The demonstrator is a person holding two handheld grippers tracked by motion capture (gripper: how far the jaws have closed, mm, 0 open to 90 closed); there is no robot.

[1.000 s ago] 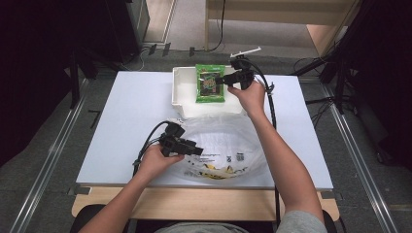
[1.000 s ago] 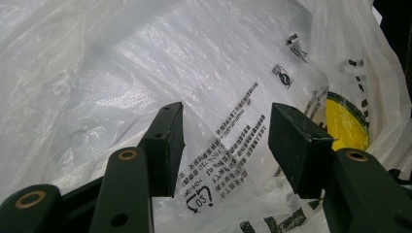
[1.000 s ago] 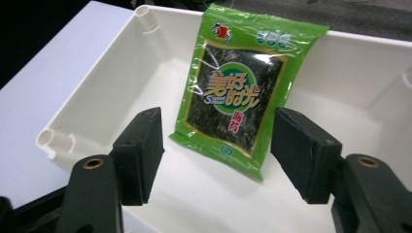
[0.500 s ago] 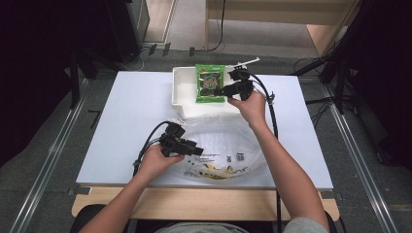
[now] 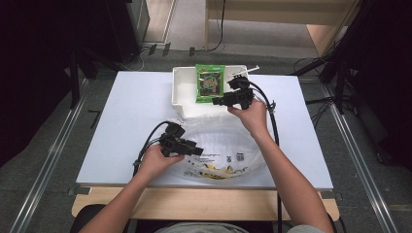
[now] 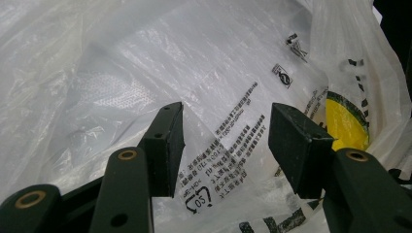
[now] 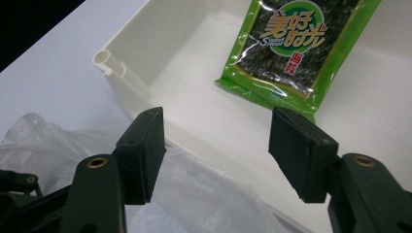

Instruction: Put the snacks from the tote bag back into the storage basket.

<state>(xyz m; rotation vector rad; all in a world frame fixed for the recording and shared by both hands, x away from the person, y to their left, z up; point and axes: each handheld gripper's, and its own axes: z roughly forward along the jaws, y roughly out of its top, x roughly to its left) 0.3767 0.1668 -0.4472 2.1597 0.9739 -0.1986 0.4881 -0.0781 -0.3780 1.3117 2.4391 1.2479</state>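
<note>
A green seaweed snack packet [image 5: 210, 83] lies in a white bin [image 5: 182, 92] at the far middle of the table. In the right gripper view the packet [image 7: 291, 48] rests on the bin's floor [image 7: 194, 97], just beyond the jaws. My right gripper [image 5: 218, 101] hovers open over the bin's near edge with nothing between its fingers [image 7: 218, 150]. My left gripper [image 5: 198, 151] is open over a clear plastic bag [image 5: 218, 145], and printed film [image 6: 223, 145] shows between its jaws.
The plastic bag [image 7: 48, 141] lies crumpled against the bin's near wall and spreads to the table's front edge. It carries black print and a yellow mark [image 6: 345, 126]. A white table [image 5: 131, 121] has bare surface to the left and right.
My right gripper has drawn back from beside the packet toward the near edge of the bin. The packet stays in the bin. The left gripper has not moved.
</note>
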